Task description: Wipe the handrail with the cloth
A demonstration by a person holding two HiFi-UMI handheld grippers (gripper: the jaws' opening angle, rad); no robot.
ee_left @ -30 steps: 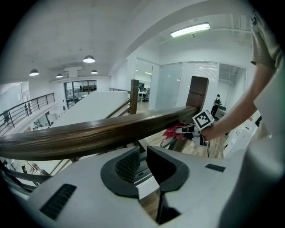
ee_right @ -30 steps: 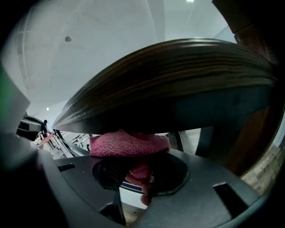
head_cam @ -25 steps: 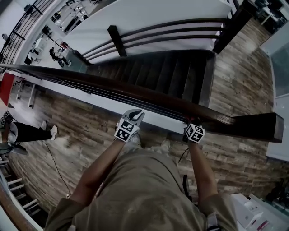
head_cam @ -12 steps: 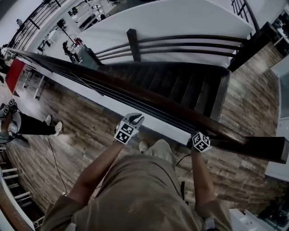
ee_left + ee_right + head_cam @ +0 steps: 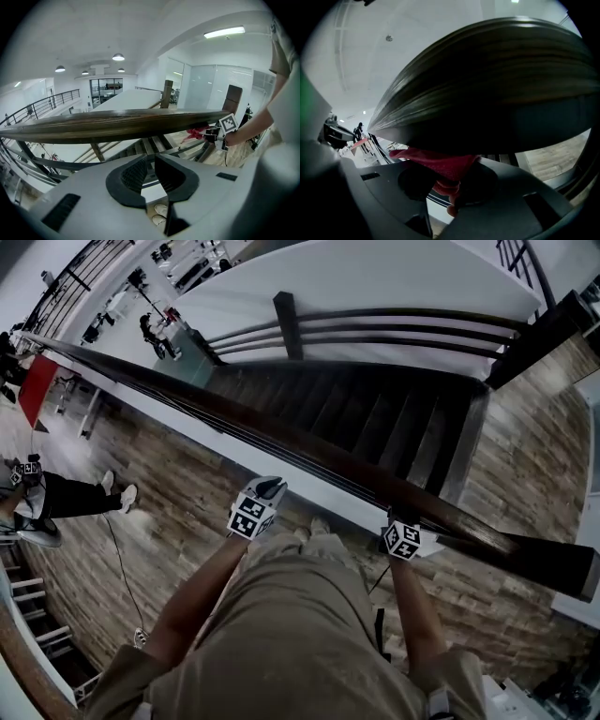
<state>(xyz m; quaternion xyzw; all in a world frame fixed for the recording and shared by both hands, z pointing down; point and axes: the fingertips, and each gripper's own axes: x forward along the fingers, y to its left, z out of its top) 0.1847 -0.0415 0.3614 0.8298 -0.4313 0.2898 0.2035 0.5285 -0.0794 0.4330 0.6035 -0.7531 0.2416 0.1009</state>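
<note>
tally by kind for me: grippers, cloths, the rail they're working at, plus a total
red cloth: 1
handrail: 1
grippers: 2 (left gripper empty; right gripper has the red cloth between its jaws, which have just been closing)
total: 4

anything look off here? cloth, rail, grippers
Nothing stands out. The right gripper, whose jaws have just been closing, grips the red cloth and holds it up at the lower side of the wooden handrail. The left gripper is empty, jaws slightly apart, off the rail.
</note>
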